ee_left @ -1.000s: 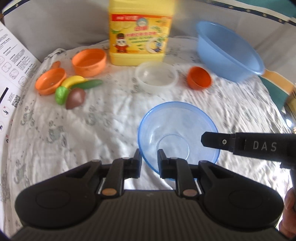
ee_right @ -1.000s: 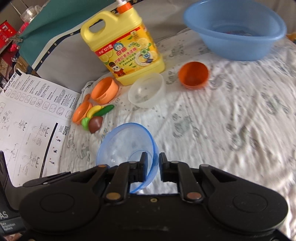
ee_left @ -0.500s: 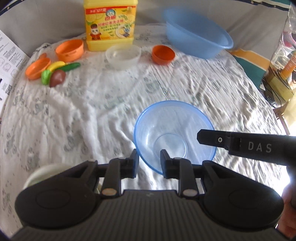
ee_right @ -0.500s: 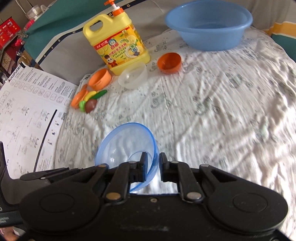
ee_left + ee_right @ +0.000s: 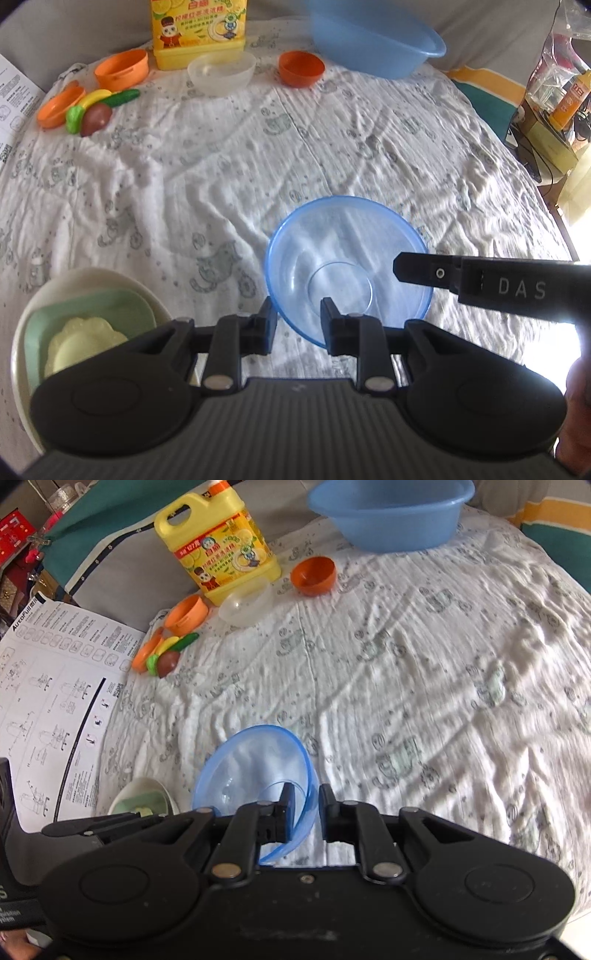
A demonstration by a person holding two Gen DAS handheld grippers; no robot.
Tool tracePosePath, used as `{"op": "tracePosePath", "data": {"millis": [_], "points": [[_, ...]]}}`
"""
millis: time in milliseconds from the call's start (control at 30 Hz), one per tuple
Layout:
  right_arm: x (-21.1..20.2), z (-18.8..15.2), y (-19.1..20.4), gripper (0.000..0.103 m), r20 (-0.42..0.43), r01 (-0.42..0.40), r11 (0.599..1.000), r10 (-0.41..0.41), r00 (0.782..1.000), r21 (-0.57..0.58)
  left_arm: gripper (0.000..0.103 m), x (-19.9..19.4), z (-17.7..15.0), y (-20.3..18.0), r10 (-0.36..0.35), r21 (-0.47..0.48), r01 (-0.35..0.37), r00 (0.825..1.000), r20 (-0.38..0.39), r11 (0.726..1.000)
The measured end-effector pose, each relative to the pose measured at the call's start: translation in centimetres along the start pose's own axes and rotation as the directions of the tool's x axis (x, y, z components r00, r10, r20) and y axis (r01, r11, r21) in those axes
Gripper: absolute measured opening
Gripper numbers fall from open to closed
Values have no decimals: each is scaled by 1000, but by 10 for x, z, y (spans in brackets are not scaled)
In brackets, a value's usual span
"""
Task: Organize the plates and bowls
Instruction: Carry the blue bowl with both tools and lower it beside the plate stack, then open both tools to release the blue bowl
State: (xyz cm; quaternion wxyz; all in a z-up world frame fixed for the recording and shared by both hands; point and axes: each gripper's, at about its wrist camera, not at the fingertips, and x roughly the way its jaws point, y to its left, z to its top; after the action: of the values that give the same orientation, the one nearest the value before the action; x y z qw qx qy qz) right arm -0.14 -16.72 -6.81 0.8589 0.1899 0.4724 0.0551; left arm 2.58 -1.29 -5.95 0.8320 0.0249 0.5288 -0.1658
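A clear blue bowl (image 5: 347, 273) hangs tilted just over the white patterned cloth. My right gripper (image 5: 307, 801) is shut on its rim, one finger inside the blue bowl (image 5: 255, 768) and one outside. My left gripper (image 5: 298, 321) straddles the near rim with its jaws a little apart; the pads do not press on it. The right gripper's finger (image 5: 436, 273) reaches over the bowl's right side. A cream plate (image 5: 74, 284) holding a green square dish (image 5: 92, 306) and a pale yellow flower-shaped dish (image 5: 85, 343) lies at the lower left, partly hidden by my left gripper.
At the back stand a yellow detergent jug (image 5: 221, 542), a big blue basin (image 5: 391, 513), a frosted bowl (image 5: 221, 72), two orange bowls (image 5: 301, 68) (image 5: 122, 70), an orange lid and toy fruit (image 5: 92, 110). A printed sheet (image 5: 55, 686) lies left. The table edge runs along the right.
Both grippers and the blue bowl have drawn back toward the near side, so the far objects look smaller. The plate stack has come into view. The left jaws stand slightly wider.
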Motion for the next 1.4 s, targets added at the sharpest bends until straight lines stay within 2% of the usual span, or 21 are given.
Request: {"op": "tracePosePath", "data": {"millis": [333, 867, 900, 933, 967, 1000, 1033, 1067, 1100, 1133, 1200, 1400], "points": [[9, -9, -8, 14, -20, 9, 1000, -9, 1000, 9, 24, 14, -6, -4, 8, 8, -8, 999, -31, 1000], [12, -11, -9, 16, -28, 11, 1000, -11, 1000, 21, 26, 18, -6, -7, 9, 19, -9, 999, -37, 1000], [12, -12, -9, 18, -28, 15, 1000, -14, 1000, 18, 27, 17, -6, -7, 11, 22, -11, 999, -35, 1000], [12, -12, -7, 21, -26, 21, 1000, -20, 999, 14, 33, 17, -6, -8, 13, 24, -13, 999, -33, 1000], [11, -13, -7, 32, -20, 24, 1000, -24, 1000, 10, 39, 15, -6, -7, 17, 25, -16, 999, -28, 1000], [9, -13, -6, 50, -11, 30, 1000, -30, 999, 6, 58, 13, -6, -7, 23, 24, -23, 1000, -18, 999], [7, -13, -6, 62, 0, 35, 999, -35, 999, 0, 79, 10, -6, -7, 37, 24, -37, 999, -2, 999], [4, -13, -6, 86, 16, 41, 999, -41, 999, -4, 88, 6, -5, -6, 55, 26, -55, 998, 15, 998], [1, -12, -6, 97, 37, 45, 999, -45, 998, -8, 99, 1, -5, -6, 72, 31, -74, 997, 38, 997], [-3, -11, -7, 98, 57, 52, 999, -51, 997, -14, 103, -3, -4, -5, 84, 35, -86, 995, 58, 996], [-7, -8, -8, 103, 74, 64, 998, -62, 995, -25, 103, -12, -2, -1, 100, 32, -103, 991, 86, 994], [-13, 3, -16, 103, 85, 66, 998, -66, 994, -5, 103, -26, 2, 23, 112, -37, -109, 988, 107, 993]]}}
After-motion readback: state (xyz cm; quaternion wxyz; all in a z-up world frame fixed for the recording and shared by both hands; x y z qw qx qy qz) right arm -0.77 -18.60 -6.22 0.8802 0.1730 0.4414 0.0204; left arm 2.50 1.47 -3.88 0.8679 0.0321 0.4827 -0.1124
